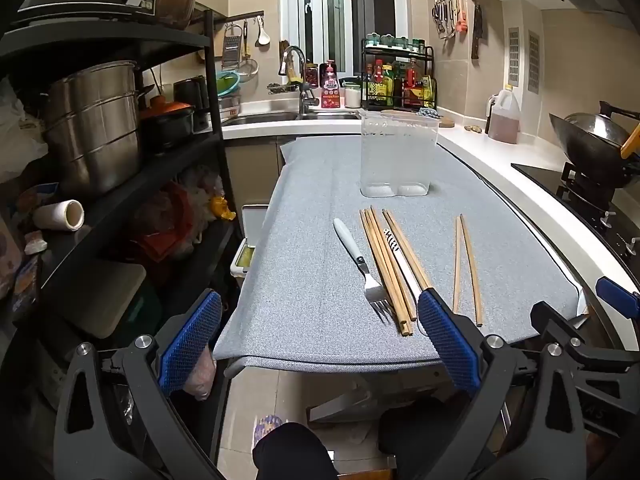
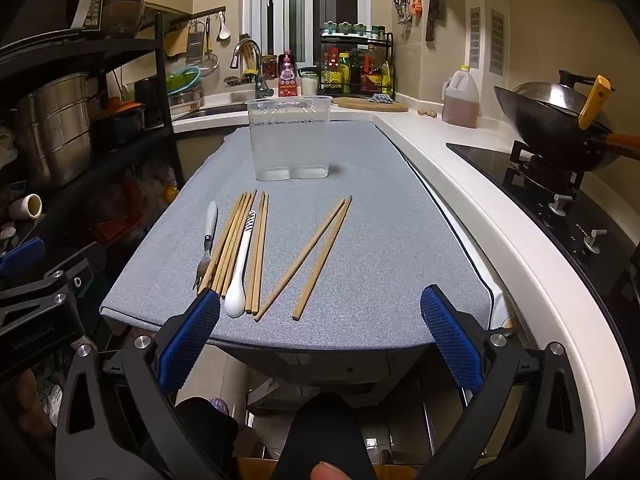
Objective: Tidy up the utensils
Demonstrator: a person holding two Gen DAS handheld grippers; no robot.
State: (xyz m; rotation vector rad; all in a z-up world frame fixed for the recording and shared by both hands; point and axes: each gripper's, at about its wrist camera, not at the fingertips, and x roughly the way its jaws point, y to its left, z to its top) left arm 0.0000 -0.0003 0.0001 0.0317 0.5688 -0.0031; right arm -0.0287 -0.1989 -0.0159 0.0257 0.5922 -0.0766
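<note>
Utensils loose on the grey surface, both jaws wide and empty

I have both grippers hanging at the near edge of the surface (image 2: 360,240), which is covered with a grey cloth. My left gripper (image 1: 318,344) has its jaws spread wide with nothing between them; its right pad sits in front of the near ends of the chopsticks in that view. My right gripper (image 2: 320,340) also stands wide and holds nothing.

Near the front of the cloth I see a white-handled fork (image 2: 208,236) at the left, tines toward me. Just beside it lies a bundle of wooden chopsticks (image 2: 234,240), with a white spoon (image 2: 240,268) lying in among them, its bowl toward me. A separate pair of chopsticks (image 2: 316,256) lies to the right, apart from the bundle, splayed in a narrow V.

Farther back stands a clear plastic holder (image 2: 290,140), upright and looking empty, with two compartments at its base. Nothing lies between it and the utensils.

Around me it is tight: a black shelf rack (image 1: 120,140) with steel pots (image 1: 92,124) crowds the left edge, a white counter (image 2: 460,168) runs along the right, and a wok (image 2: 560,120) sits on the stove (image 2: 560,200). Behind the holder are a sink faucet (image 2: 246,50) and a rack of bottles (image 2: 356,68).
</note>
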